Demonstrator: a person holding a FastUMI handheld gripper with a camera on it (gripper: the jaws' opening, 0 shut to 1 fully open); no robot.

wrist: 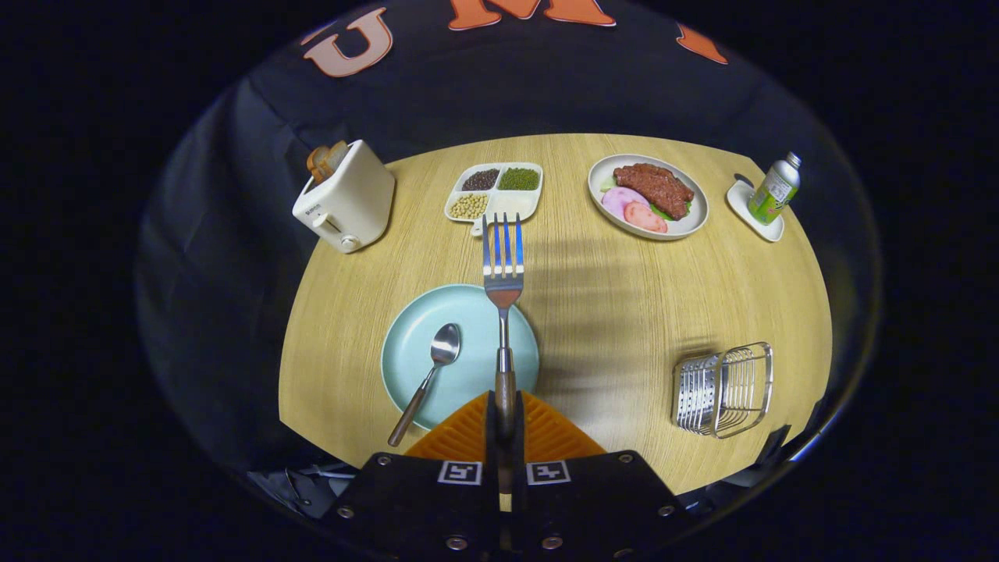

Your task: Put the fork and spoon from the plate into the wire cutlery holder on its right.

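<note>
My gripper (505, 417) is shut on the wooden handle of the fork (503, 269), which is lifted and points straight ahead, tines up over the far rim of the plate. The pale blue plate (414, 343) lies on the wooden table just beyond the fingers. A spoon (431, 373) with a wooden handle rests on the plate's left part, bowl away from me, handle hanging over the near rim. The wire cutlery holder (724, 388) stands on the table to the right of the plate, well clear of the fingers.
At the far side of the round table (624, 297) stand a white toaster (346, 199) with bread, a divided tray of beans (494, 193), a plate of meat (648, 195) and a green bottle (774, 190) on a white coaster. The table's edge curves close behind the holder.
</note>
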